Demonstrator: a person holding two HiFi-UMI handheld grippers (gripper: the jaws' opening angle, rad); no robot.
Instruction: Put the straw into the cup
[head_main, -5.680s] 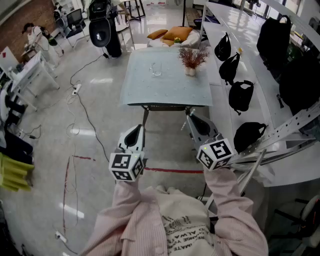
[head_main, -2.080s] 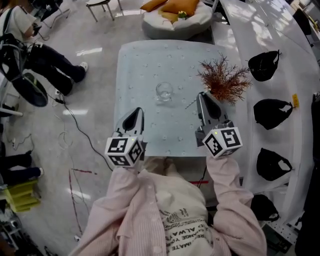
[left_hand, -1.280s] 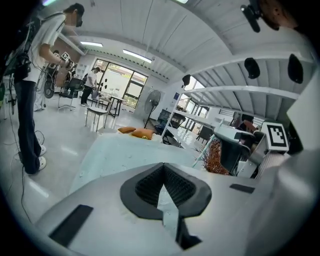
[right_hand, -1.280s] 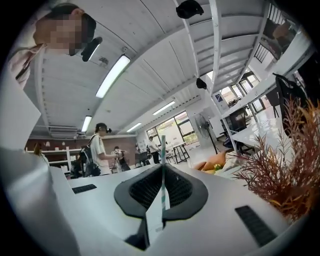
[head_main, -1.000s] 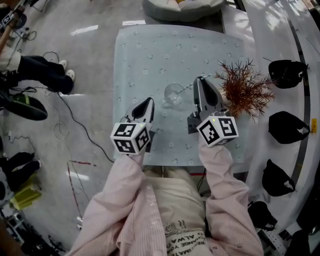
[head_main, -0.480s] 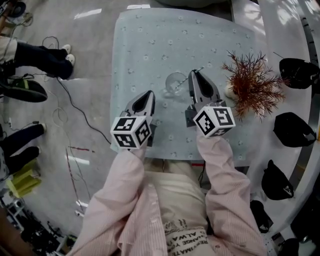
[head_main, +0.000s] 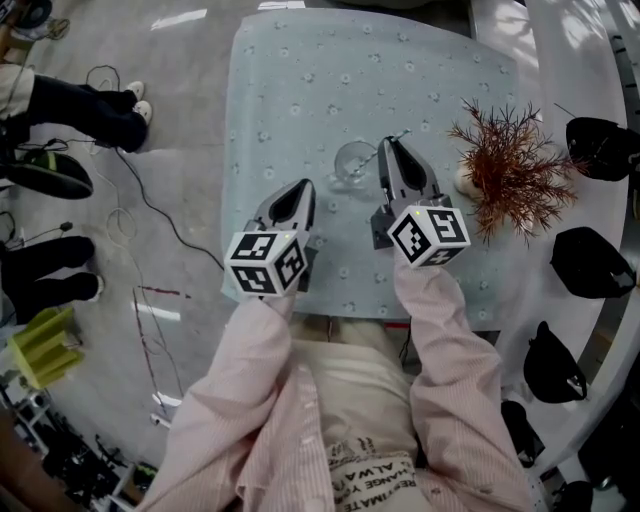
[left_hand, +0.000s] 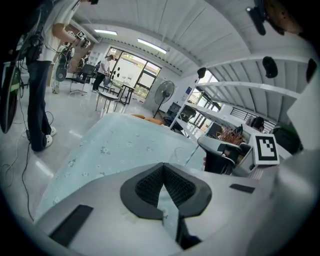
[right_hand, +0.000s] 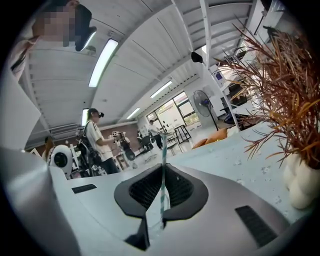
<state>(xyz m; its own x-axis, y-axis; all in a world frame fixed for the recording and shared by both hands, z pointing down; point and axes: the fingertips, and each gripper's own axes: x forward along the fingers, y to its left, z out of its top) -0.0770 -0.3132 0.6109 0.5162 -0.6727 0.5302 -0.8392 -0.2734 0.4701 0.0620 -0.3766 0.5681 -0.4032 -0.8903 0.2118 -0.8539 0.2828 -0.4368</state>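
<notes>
We record little change from half a second ago: the right gripper (head_main: 390, 150) remains clamped on the straw (right_hand: 162, 150), just beside the cup (head_main: 352, 161) on the table (head_main: 300, 80). The straw is thin, teal-and-white striped (upright between the jaws). The left gripper (head_main: 298, 192) is closed on nothing.

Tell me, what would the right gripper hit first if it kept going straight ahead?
Probably nothing soon. The right gripper, holding the straw, points across bare table; the cup sits left of that line and the plant right.
</notes>
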